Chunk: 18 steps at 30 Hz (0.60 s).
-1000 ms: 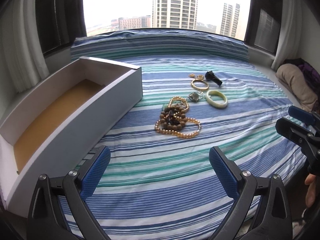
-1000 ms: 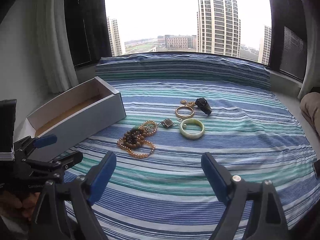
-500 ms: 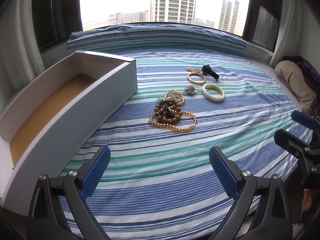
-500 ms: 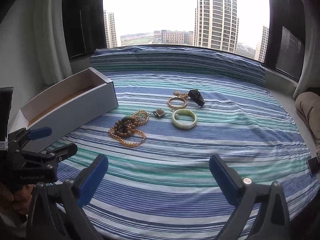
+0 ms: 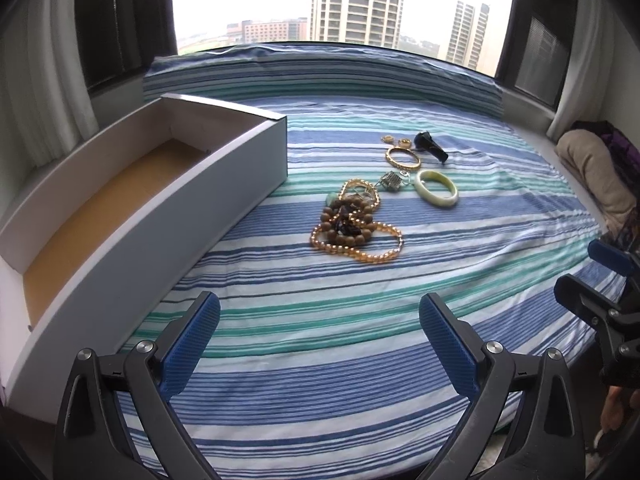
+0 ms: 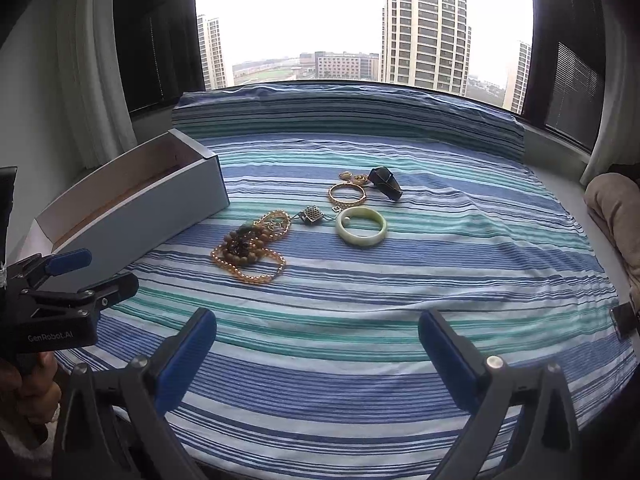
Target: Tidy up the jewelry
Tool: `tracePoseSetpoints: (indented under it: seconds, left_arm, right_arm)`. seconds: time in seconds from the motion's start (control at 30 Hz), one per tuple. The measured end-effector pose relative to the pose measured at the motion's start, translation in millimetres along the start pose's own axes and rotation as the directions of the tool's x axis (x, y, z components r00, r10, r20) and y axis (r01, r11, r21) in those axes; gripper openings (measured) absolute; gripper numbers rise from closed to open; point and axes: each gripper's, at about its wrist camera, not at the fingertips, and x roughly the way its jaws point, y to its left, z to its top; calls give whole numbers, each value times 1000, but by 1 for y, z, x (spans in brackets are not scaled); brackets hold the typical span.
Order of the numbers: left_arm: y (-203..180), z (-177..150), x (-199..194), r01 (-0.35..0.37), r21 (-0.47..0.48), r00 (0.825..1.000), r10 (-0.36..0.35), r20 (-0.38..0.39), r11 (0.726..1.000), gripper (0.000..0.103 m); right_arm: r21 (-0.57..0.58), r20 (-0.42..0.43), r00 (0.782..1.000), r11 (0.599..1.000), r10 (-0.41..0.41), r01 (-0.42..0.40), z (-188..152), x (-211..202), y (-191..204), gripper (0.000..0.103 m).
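Over the striped bedspread (image 5: pixel 320 360) near edge I hold left gripper (image 5: pixel 320 344) and right gripper (image 6: pixel 318 352), both spread wide, empty | bare cloth ahead | bead necklaces (image 5: pixel 356 228) mid-bed | left view alone shows the white box (image 5: pixel 132 216) floor, bare.

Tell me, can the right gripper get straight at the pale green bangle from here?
Probably yes: the right gripper is open, and only bare striped bedspread lies before the green bangle, which lies apart from the beads.
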Motion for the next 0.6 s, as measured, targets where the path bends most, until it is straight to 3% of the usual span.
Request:
tracePoseSetpoints:
  seconds: [0.6]
  left_arm:
    - [1, 1, -5, -16, -7, 1000, 16, -10, 1000, 100]
  right_arm:
    - [-23, 8, 1000, 1000, -15, 15, 4, -5, 8, 103]
